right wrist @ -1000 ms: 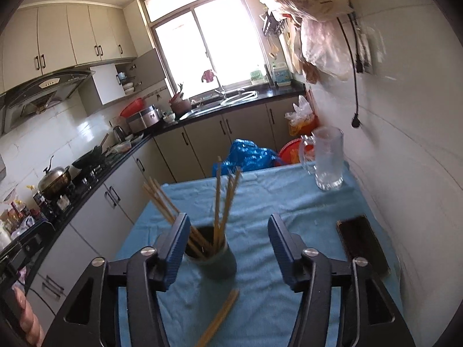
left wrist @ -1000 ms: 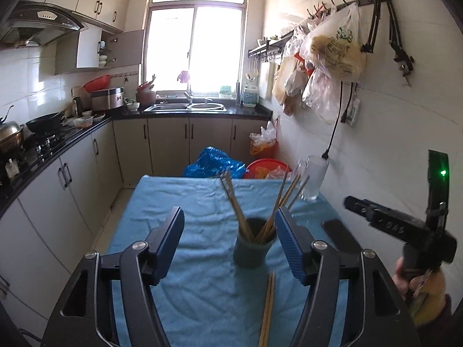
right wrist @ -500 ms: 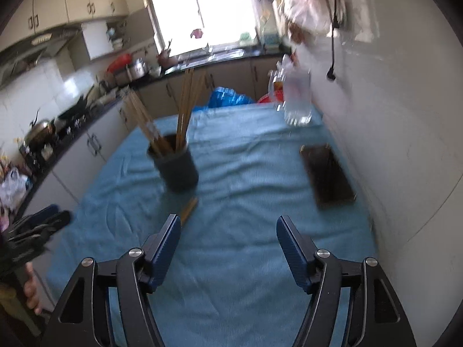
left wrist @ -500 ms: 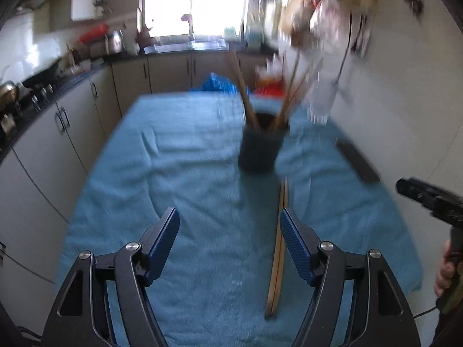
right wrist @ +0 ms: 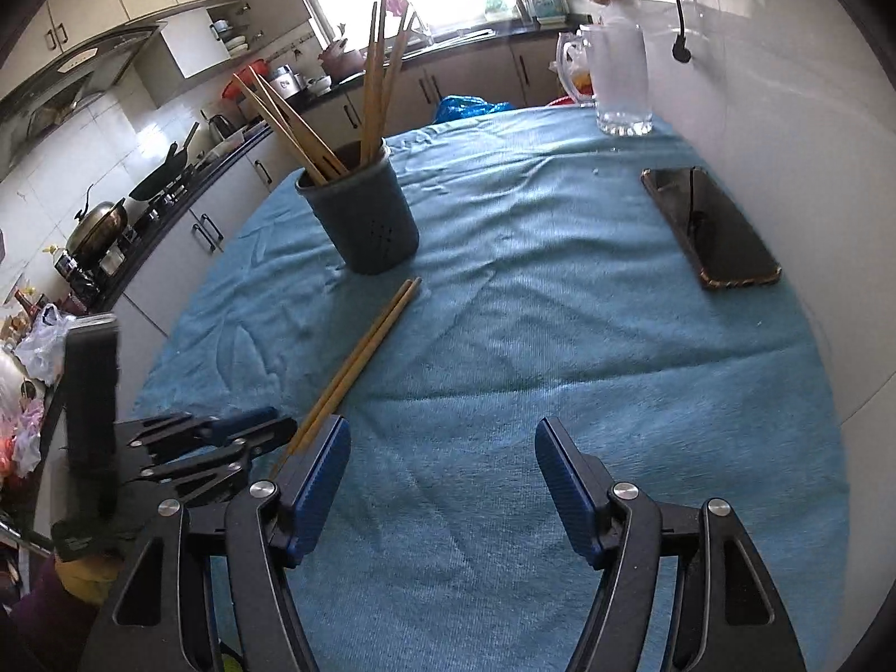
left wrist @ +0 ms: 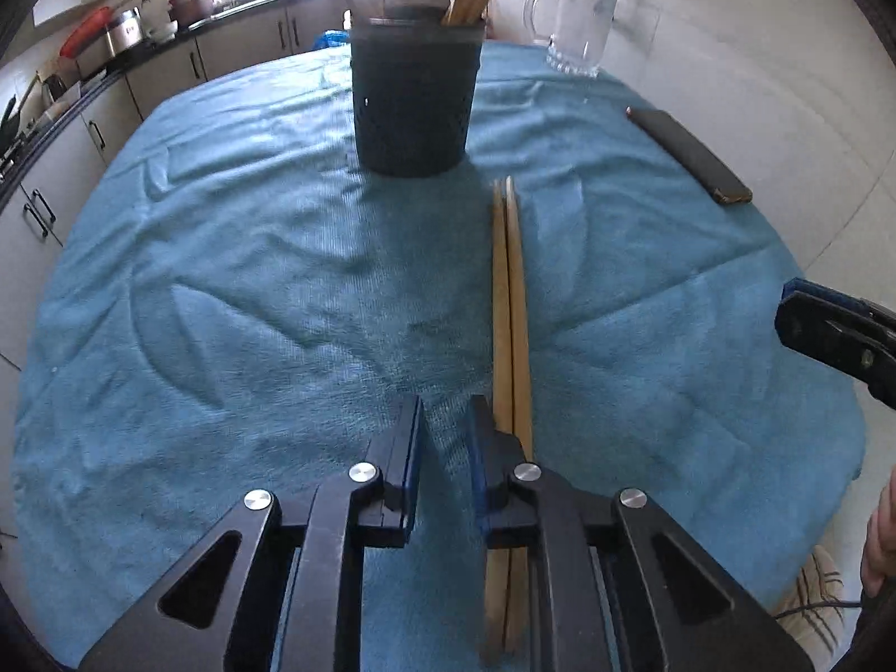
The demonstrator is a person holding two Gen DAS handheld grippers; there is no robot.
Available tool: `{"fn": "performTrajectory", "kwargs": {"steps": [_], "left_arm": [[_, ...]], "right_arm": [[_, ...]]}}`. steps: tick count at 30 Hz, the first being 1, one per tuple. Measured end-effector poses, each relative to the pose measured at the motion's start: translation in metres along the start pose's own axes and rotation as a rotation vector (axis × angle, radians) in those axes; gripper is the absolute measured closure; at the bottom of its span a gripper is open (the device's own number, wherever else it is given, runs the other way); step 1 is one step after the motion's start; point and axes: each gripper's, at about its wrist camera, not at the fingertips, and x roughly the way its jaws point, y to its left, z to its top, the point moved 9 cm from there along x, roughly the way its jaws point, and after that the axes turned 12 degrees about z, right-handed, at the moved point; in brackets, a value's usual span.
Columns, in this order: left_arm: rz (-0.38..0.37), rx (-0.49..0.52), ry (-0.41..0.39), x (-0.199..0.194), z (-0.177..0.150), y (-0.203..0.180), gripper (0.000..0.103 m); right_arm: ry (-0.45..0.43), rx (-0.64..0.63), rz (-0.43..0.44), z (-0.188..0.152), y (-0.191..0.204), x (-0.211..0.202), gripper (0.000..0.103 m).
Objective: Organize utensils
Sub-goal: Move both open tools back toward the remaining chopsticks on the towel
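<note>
A pair of wooden chopsticks (left wrist: 509, 291) lies on the blue cloth, pointing at a dark holder (left wrist: 414, 106) that has several chopsticks standing in it. My left gripper (left wrist: 446, 409) hovers low over the cloth, its jaws closing to a narrow gap with only cloth between them. The pair lies just outside its right finger and runs under that finger. In the right wrist view the chopsticks (right wrist: 369, 353) stretch from the holder (right wrist: 364, 224) toward the left gripper (right wrist: 252, 431). My right gripper (right wrist: 442, 437) stands open over bare cloth, holding nothing.
A dark phone (right wrist: 708, 227) lies near the wall side of the table. A glass mug (right wrist: 619, 78) stands at the far right corner. The blue cloth (right wrist: 560, 336) covers the whole table. Kitchen counters and a stove run along the left.
Both grippers dropped toward the table and tilted downward. The left jaws went from wide to a narrow gap beside the lying chopsticks. The right jaws stayed wide.
</note>
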Motion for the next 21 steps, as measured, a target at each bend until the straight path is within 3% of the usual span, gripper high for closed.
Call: {"fn": "performTrajectory", "kwargs": {"steps": [7,21], "left_arm": [[-0.064,-0.040,-0.004,-0.002,0.009,-0.007,0.088],[-0.132,-0.010,-0.015,0.000,0.018,-0.030,0.088]], "right_arm": [[0.002,0.033,0.018,-0.003,-0.009,0.010,0.030],[0.011,0.083,0.060,-0.015,-0.016,0.026,0.030]]}}
